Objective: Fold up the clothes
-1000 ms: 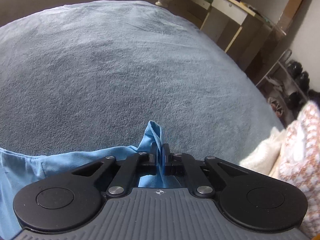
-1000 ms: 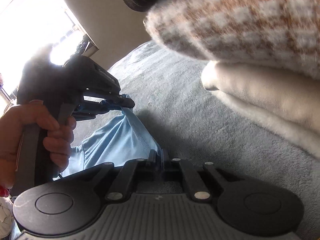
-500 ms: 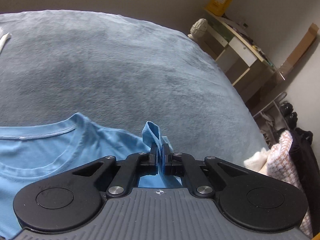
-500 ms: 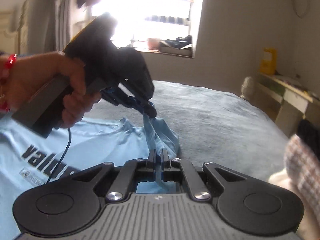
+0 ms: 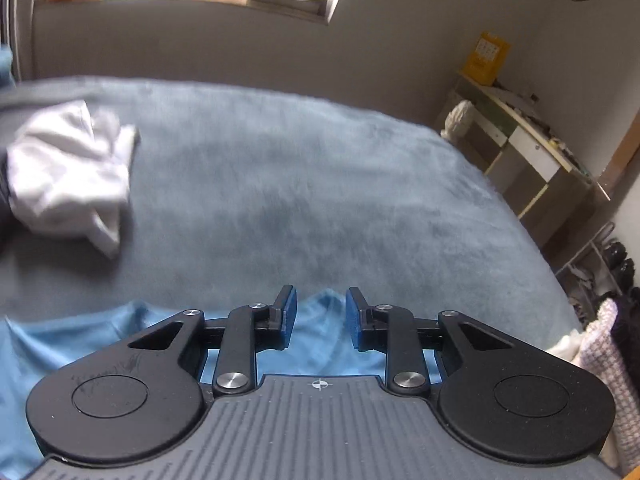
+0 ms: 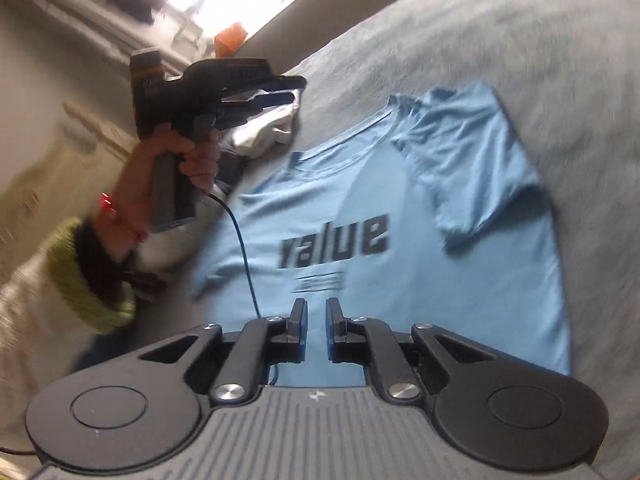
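While the light blue T-shirt [image 6: 420, 216] lies spread on the bed [image 6: 520, 40], front side up with the dark word "value" on the chest, both grippers are above it and hold nothing. The jaws of the right gripper [image 6: 316, 330] are opening; a narrow gap stands between the blue pads, and only the lower part of the shirt shows through it, below the gripper. The jaws of the left gripper [image 5: 320, 318] are opening too, with a wider gap. A raised fold of the blue cloth [image 5: 324, 320] shows between its pads, but the pads do not press on it. In the right wrist view a hand [image 6: 176, 160] holds the left gripper by its handle, up beside the collar side of the shirt, and a green sleeve [image 6: 88, 280] covers the arm. One short sleeve of the shirt lies folded in over the body. A crumpled white garment [image 5: 68, 172] lies on the bed beyond the collar. A desk [image 5: 528, 152] stands beside the bed, near the wall.
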